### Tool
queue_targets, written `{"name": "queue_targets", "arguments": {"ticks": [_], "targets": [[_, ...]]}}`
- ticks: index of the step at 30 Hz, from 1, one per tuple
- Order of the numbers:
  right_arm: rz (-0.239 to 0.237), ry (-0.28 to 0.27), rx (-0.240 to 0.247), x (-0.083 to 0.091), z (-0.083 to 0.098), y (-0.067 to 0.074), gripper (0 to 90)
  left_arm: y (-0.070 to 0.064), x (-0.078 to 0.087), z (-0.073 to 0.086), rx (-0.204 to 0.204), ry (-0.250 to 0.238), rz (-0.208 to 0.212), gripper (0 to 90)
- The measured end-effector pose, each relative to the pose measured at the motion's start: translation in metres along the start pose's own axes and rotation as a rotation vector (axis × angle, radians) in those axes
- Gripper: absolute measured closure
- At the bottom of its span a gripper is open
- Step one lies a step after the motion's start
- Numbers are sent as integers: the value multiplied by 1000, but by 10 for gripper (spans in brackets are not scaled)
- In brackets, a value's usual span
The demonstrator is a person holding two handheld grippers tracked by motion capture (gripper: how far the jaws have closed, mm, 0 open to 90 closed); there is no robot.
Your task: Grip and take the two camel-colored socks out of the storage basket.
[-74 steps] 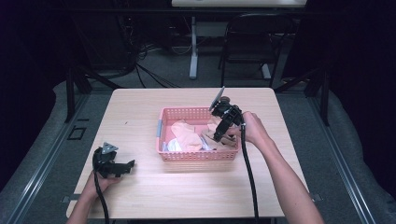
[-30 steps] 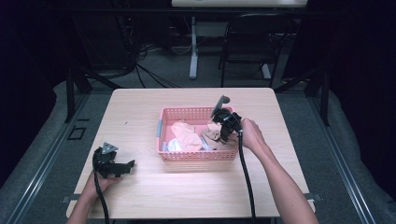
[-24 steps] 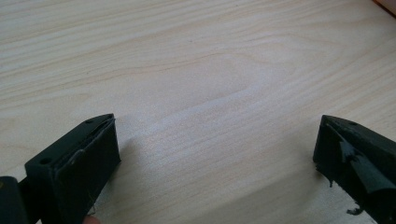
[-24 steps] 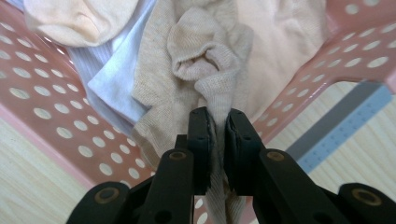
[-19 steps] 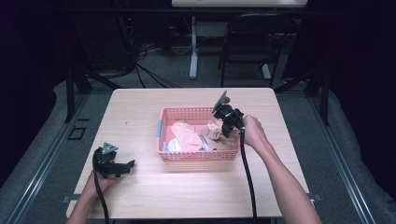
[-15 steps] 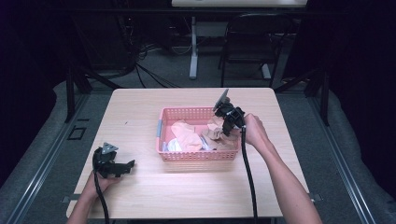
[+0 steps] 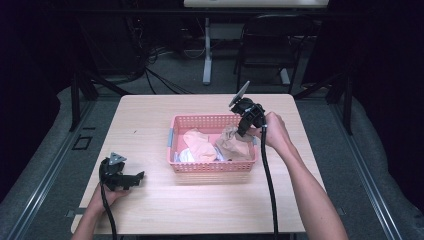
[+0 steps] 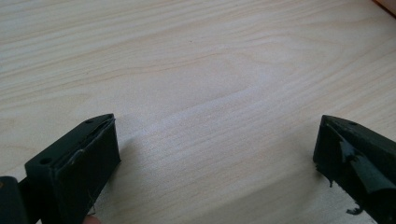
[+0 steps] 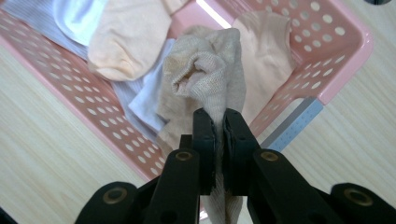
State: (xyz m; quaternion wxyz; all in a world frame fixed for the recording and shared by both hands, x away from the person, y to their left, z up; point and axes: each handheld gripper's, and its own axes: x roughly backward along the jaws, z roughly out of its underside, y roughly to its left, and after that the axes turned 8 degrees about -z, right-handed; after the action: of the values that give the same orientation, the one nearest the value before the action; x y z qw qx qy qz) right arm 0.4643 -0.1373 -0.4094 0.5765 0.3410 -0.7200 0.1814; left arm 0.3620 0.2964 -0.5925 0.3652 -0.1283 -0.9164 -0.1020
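Right gripper view: unlabelled beige sock (image 9: 210,74) between hand-held gripper (image 9: 218,122) jaws.

Sock's (image 9: 205,74) lower end behind tongs (image 9: 218,122)

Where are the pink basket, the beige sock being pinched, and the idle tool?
pink basket (image 7: 212,167), high view, near wall.
beige sock (image 9: 205,70), right gripper view, bunched top.
left tool (image 7: 138,175), high view, between its tips.

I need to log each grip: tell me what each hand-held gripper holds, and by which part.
The right hand-held gripper pinches the tan sock by a bunched fold, above the pink basket. The left hand-held gripper holds nothing; its jaws are open.
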Motion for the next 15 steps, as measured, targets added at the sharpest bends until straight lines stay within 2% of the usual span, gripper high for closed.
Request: {"name": "queue_targets", "arguments": {"ticks": [12, 15], "targets": [[1, -29, 9, 24, -5, 4, 854, 0, 0, 0, 1, 1, 1, 0], [-7, -53, 12, 29, -5, 5, 854, 0, 0, 0, 0, 1, 1, 0]]}}
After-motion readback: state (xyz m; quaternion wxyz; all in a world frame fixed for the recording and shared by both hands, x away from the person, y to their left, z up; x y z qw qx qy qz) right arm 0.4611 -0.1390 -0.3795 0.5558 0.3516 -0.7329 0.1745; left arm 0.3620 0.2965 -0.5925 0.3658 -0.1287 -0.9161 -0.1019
